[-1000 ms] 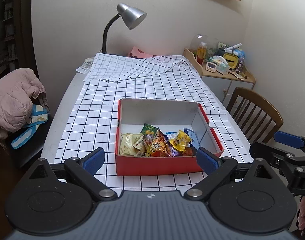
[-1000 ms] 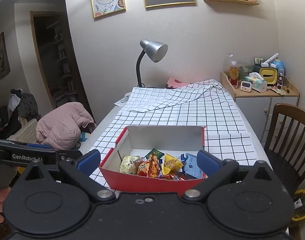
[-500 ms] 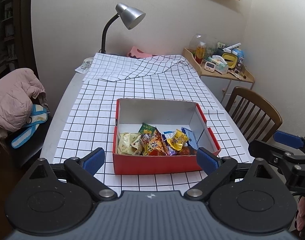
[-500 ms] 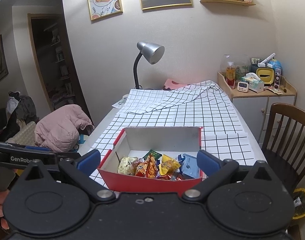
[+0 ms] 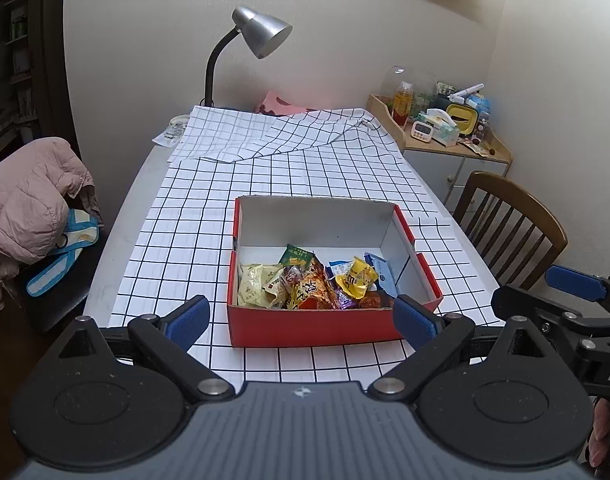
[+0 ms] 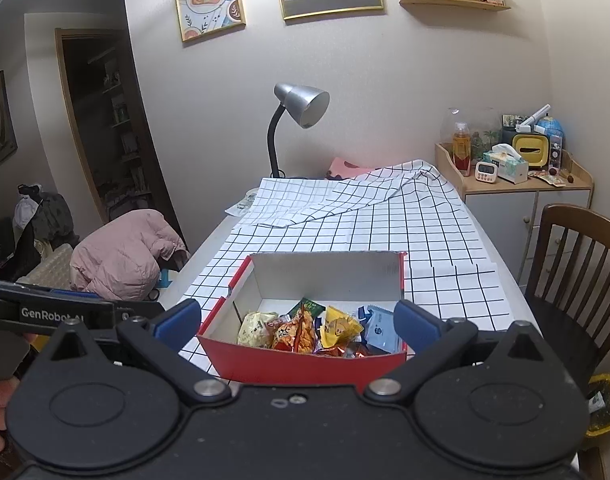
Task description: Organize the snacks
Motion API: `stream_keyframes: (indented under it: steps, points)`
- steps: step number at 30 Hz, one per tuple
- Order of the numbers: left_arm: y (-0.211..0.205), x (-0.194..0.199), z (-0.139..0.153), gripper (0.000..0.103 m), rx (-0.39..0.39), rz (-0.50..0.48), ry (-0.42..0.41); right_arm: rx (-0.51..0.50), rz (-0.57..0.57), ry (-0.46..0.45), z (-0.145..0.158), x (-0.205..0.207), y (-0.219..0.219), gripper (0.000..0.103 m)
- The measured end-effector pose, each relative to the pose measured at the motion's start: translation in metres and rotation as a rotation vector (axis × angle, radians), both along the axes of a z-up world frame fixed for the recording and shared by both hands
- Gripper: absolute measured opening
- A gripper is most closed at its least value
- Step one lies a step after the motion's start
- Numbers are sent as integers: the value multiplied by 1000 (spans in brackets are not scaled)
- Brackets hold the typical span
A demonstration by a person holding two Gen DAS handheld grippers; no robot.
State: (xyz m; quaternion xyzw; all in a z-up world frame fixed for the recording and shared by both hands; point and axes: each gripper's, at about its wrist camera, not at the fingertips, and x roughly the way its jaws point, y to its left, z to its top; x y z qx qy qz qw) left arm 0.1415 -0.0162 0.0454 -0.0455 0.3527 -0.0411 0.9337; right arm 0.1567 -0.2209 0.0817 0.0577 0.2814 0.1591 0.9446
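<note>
A red box (image 5: 313,330) with white inner walls sits on a checked cloth (image 5: 305,176) covering a long table. Snacks (image 5: 311,284) lie heaped along the box's near wall: a pale packet, an orange one, a yellow one (image 5: 355,278) and a blue one, touching and overlapping.

The left gripper (image 5: 301,318) hangs just short of the box's near wall, jaws spread wide and holding nothing. The right gripper (image 6: 299,320) hangs beside it, also spread wide and empty, its blue pads framing the box.

Beyond the box, the cloth is folded back on itself, and a silver lamp (image 5: 261,36) stands at the far end. Right of the box is a wooden chair (image 5: 513,228), and past it a cabinet (image 6: 517,196) crowded with small items. Left of the box, a pink jacket (image 5: 29,196) is piled on a seat.
</note>
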Motion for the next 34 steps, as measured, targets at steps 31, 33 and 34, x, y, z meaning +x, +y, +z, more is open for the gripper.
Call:
stream_keyframes:
  steps: [31, 33, 34]
  points:
    - [18, -35, -1, 99, -35, -89, -2, -16, -147, 40, -4, -58, 11, 103]
    - [18, -36, -2, 99, -33, -85, 0, -16, -159, 52, -8, -57, 8, 103]
    - [18, -36, -3, 99, -34, -81, 1, -16, -165, 57, -11, -57, 6, 103]
